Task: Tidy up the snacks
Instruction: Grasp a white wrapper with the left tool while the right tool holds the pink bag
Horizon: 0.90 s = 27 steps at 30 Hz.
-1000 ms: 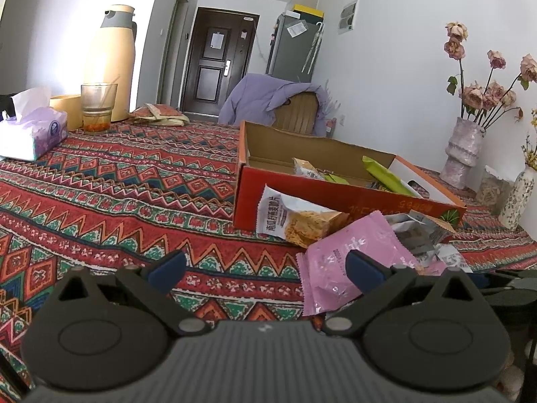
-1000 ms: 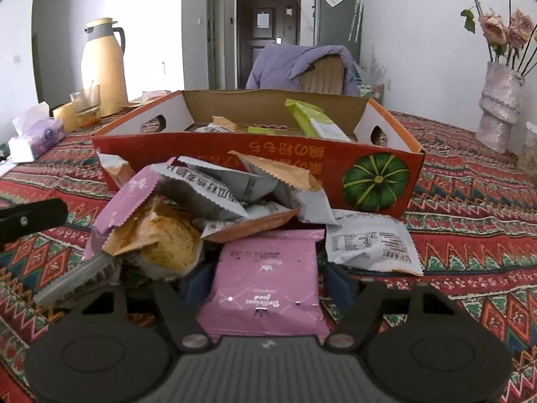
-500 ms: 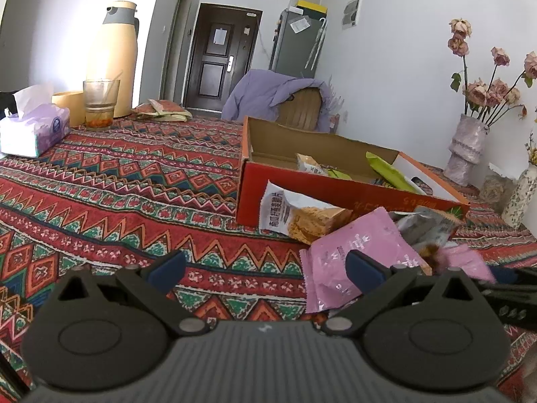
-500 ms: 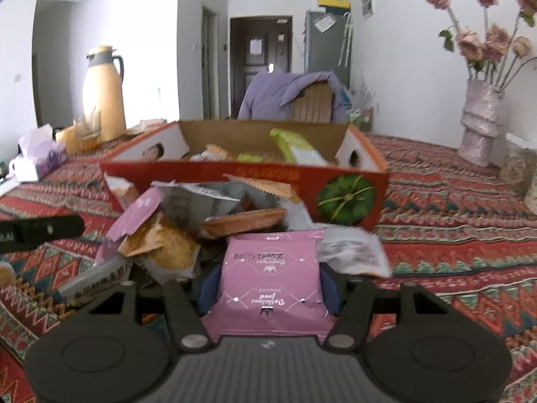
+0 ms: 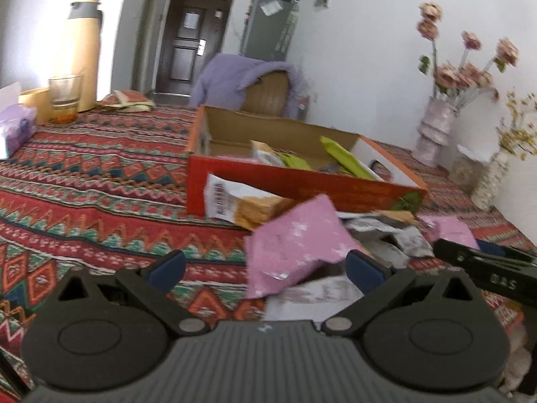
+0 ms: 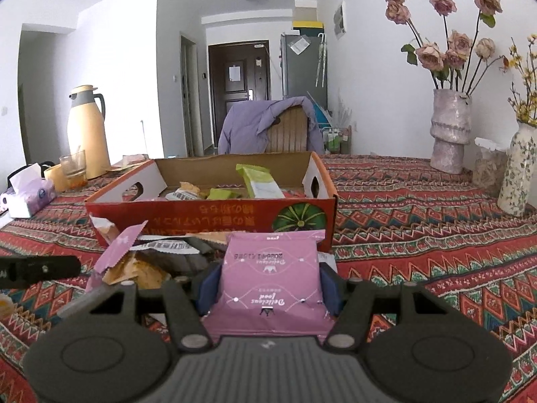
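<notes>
My right gripper [image 6: 268,287] is shut on a pink snack packet [image 6: 270,272], held flat above the patterned tablecloth just in front of the red cardboard box [image 6: 214,216]. The box holds green and white packets [image 6: 258,179]. A heap of loose snack packets [image 6: 151,262] lies against the box front. In the left wrist view my left gripper [image 5: 265,265] stands open over the cloth; another pink packet [image 5: 292,245] of the heap lies between its wide-set fingers, untouched. The right gripper's arm [image 5: 486,268] and its packet [image 5: 449,230] show at the right.
A cream thermos [image 6: 85,127], a glass [image 6: 73,168] and a tissue pack [image 6: 30,194] stand at the left. Two vases with flowers [image 6: 451,127] and a jar stand at the right by the wall. A chair with a purple garment [image 6: 268,127] is behind the box.
The right gripper closed on the pink packet and lifted it off the pile toward the box. The left gripper shifted a little, tilting its view.
</notes>
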Motion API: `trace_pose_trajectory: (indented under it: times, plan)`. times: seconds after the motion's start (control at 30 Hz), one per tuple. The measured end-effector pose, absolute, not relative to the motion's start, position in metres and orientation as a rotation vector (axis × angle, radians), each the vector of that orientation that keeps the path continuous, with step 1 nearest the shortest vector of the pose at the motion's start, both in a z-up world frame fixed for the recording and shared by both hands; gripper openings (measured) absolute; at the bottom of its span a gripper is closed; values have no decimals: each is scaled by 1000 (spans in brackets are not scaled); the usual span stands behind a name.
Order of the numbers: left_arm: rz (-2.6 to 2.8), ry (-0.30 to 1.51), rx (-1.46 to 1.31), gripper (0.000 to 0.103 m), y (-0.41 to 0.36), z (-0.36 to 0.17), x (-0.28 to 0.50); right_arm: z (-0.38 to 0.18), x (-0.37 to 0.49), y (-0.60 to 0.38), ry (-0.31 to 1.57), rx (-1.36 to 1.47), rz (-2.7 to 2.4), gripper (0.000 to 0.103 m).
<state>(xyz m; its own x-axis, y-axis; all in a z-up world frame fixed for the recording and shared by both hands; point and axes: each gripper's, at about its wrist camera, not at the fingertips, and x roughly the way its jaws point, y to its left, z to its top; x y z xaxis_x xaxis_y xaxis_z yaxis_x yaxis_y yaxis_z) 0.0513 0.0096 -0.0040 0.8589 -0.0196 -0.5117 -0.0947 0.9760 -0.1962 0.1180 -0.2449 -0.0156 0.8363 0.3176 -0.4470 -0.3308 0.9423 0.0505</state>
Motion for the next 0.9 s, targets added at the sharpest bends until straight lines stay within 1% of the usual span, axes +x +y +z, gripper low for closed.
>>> trace_pose_trajectory:
  times: [0.47, 0.67, 0.73, 0.77, 0.8, 0.9]
  plan:
    - [-3, 639, -117, 103, -26, -19, 64, -24, 119, -250, 490, -5, 356, 61]
    - [54, 638, -24, 102, -39, -26, 65, -27, 119, -250, 499, -1, 365, 61]
    - [57, 649, -17, 95, -40, -28, 67, -27, 119, -249, 500, 0, 371, 61]
    - [56, 657, -16, 85, -40, -29, 68, -27, 119, -249, 500, 1, 373, 61]
    - [52, 664, -16, 73, -40, -30, 68, -27, 119, -249, 499, 1, 376, 61]
    - [46, 684, -39, 59, -37, -32, 70, -27, 119, -248, 500, 1, 379, 61]
